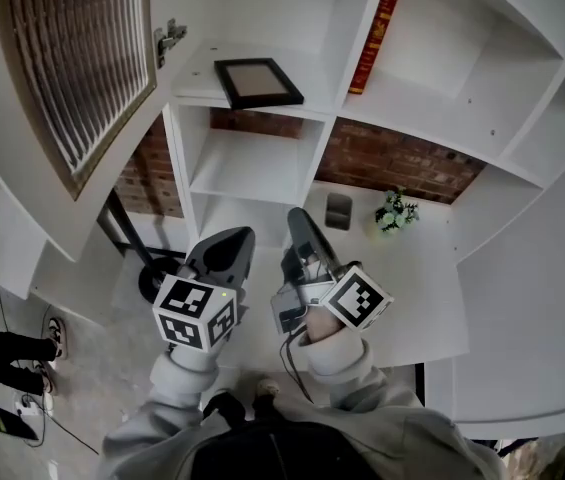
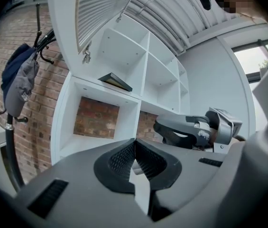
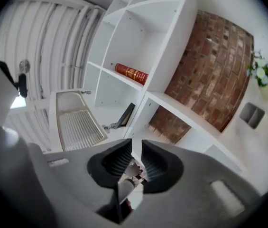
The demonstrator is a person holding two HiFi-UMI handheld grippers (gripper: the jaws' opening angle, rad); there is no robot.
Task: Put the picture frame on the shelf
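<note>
Looks like a home, prob. study/living rm: white cubby shelf unit [image 1: 252, 163] vs bare brick wall [image 1: 392, 158], red book [image 1: 379, 28], picture frame [image 1: 258, 81], small flower pot [image 1: 396, 211] on desk [image 1: 402, 278], louvred cupboard door [image 1: 82, 58], coat stand [image 2: 10, 146] w/ bag [image 2: 17, 80].

Matt white shelf [image 1: 252, 168], rough brick wall [image 1: 402, 163]

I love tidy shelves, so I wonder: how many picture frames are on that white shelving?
1. The black picture frame lies on a shelf by the open louvred door, in the compartment left of the red book. Some compartments are only partly in view.
</note>
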